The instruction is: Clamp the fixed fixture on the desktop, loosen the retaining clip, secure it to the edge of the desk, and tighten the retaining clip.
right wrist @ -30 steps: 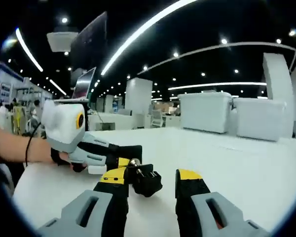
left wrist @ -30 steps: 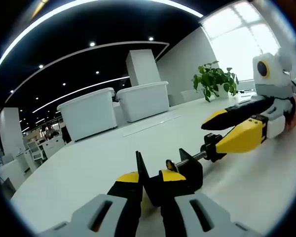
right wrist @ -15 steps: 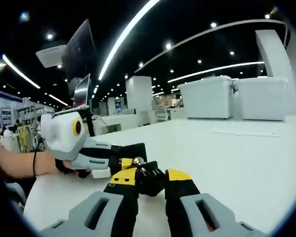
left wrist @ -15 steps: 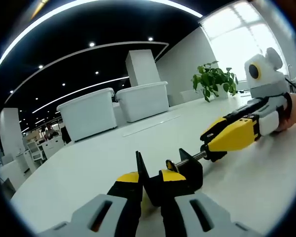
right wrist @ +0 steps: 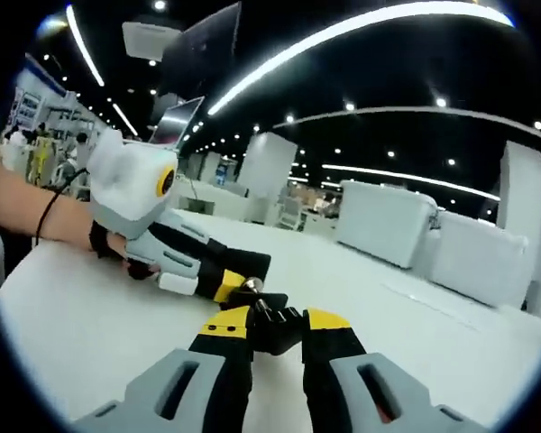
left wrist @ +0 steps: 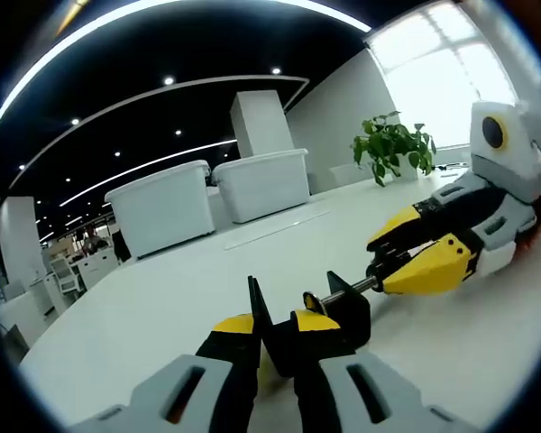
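Since a moment ago my right gripper [right wrist: 277,327] has rolled while staying clamped on the black knob [right wrist: 276,327] at the end of the fixture's screw [left wrist: 347,287]. My left gripper [left wrist: 272,336] pinches the black clamp fixture [left wrist: 329,317] tight, jaws together on its body, holding it low over the white desk [left wrist: 162,307].

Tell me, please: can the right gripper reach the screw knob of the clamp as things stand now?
Probably yes: the right gripper already looks shut on the knob at the screw's end, while the left gripper holds the clamp body on the table.
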